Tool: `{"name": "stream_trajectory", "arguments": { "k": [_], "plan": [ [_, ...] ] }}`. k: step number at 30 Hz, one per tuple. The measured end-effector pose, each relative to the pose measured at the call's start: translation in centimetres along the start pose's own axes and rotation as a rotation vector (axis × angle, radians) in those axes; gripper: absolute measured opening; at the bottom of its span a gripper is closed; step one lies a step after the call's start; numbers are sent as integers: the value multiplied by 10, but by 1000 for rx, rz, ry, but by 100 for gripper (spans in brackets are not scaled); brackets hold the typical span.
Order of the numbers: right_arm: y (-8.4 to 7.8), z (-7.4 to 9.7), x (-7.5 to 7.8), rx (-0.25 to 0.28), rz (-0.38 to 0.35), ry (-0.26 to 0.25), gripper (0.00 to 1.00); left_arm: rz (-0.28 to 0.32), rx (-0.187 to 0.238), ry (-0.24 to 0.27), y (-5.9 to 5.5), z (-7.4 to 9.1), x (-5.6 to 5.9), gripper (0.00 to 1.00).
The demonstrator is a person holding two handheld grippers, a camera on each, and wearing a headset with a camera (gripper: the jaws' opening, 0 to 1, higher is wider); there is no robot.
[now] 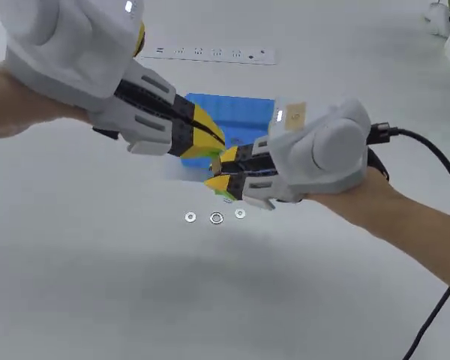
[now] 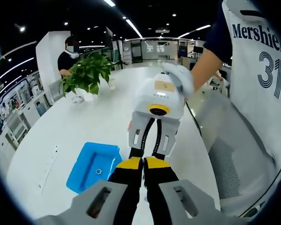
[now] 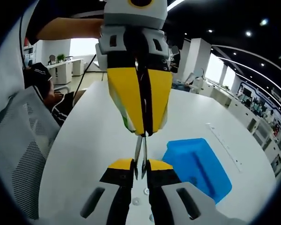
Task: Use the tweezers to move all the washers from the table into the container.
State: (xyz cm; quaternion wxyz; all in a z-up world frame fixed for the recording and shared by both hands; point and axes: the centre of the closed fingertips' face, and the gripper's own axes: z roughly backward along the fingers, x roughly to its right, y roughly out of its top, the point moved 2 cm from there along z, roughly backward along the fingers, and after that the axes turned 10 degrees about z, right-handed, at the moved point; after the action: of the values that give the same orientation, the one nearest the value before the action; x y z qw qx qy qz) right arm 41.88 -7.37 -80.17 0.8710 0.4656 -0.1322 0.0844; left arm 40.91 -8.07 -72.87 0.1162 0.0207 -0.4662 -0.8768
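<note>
Where the two grippers meet tip to tip at the centre of the head view, the left gripper [image 1: 210,139] enters from the upper left and the right gripper [image 1: 217,174] from the right. In the right gripper view, the left gripper's yellow jaws are fully closed on one end of the tweezers [image 3: 141,157], which extend from them toward the bottom centre of the frame. The right gripper's jaws stand at a narrow gap with the tweezer prongs between them; whether they press on the prongs cannot be determined. The blue container [image 1: 236,112] sits on the white table [image 1: 97,270] just behind the grippers, at upper centre of the head view. The left gripper view shows one washer [image 2: 99,171] inside it. Three washers [image 1: 216,218] lie in a row on the table just below the gripper tips, at centre frame.
</note>
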Motion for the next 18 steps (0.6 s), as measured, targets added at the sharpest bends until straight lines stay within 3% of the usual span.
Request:
{"name": "stream_trajectory", "arguments": {
  "k": [11,18],
  "plan": [
    [-16,-12,-21,-18,-23,33,12,67,0,-8,-22,-11,9,5],
    [-22,-17,-23,-23,-47,43,12,96,-2,-14,-27,-15,10,5]
  ]
}}
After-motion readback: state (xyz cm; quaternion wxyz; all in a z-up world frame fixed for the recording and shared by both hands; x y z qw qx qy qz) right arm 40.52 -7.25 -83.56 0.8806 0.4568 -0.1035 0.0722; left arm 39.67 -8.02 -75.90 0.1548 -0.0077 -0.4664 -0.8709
